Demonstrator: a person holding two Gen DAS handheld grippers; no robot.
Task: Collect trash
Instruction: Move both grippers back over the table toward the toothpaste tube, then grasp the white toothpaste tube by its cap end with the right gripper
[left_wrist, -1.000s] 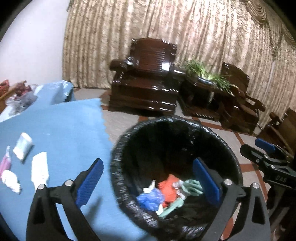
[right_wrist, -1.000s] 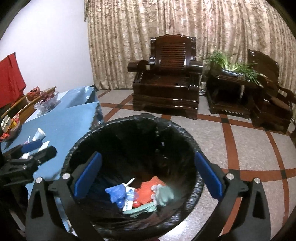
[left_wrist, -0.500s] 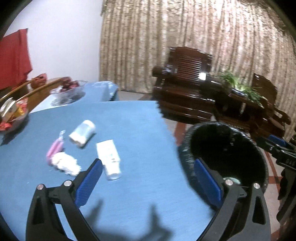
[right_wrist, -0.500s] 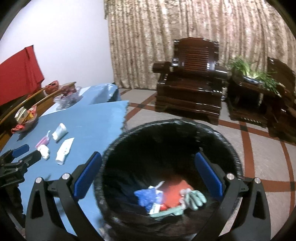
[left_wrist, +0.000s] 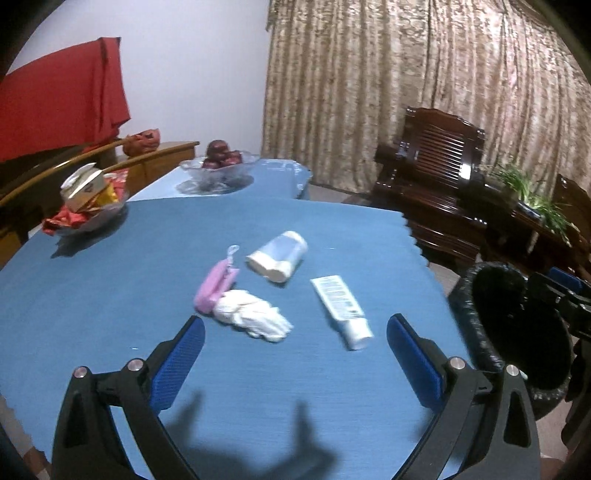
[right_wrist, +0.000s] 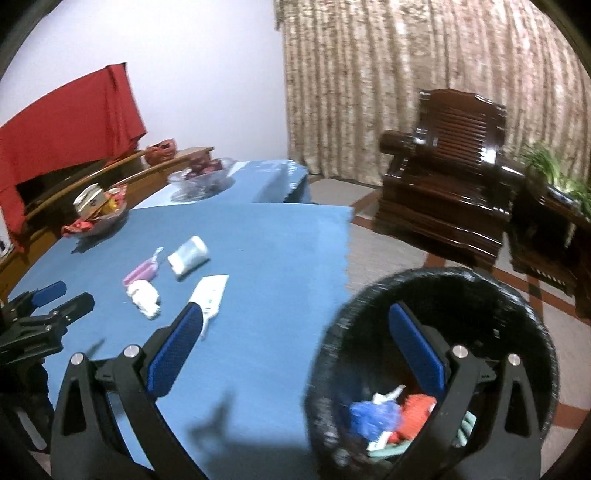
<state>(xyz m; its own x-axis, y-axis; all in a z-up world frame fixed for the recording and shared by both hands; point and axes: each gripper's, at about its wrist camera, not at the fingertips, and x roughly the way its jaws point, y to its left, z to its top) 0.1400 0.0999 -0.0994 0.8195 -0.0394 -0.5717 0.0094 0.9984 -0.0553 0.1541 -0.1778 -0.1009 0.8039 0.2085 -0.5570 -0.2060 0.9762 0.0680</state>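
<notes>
On the blue table (left_wrist: 110, 295) lie a crumpled white tissue (left_wrist: 251, 314), a pink packet (left_wrist: 214, 284), a small white-capped bottle on its side (left_wrist: 277, 254) and a white tube (left_wrist: 340, 302). My left gripper (left_wrist: 295, 354) is open and empty above the table, just short of the tissue and tube. The bin with a black liner (right_wrist: 436, 354) stands off the table's right edge and holds blue, red and green scraps (right_wrist: 388, 413). My right gripper (right_wrist: 295, 350) is open and empty, over the gap between table and bin. The same trash shows in the right wrist view (right_wrist: 177, 269).
Two glass bowls stand at the table's far side, one with packets (left_wrist: 88, 210), one with dark fruit (left_wrist: 221, 166). A dark wooden armchair (left_wrist: 436, 173) and a side table with a plant (left_wrist: 532, 214) stand beyond the bin. A red cloth (left_wrist: 55, 110) hangs at left.
Both grippers have swung left, away from the bin and toward the table. The left view now faces the trash on the table; the bin has slid to the right edge.
</notes>
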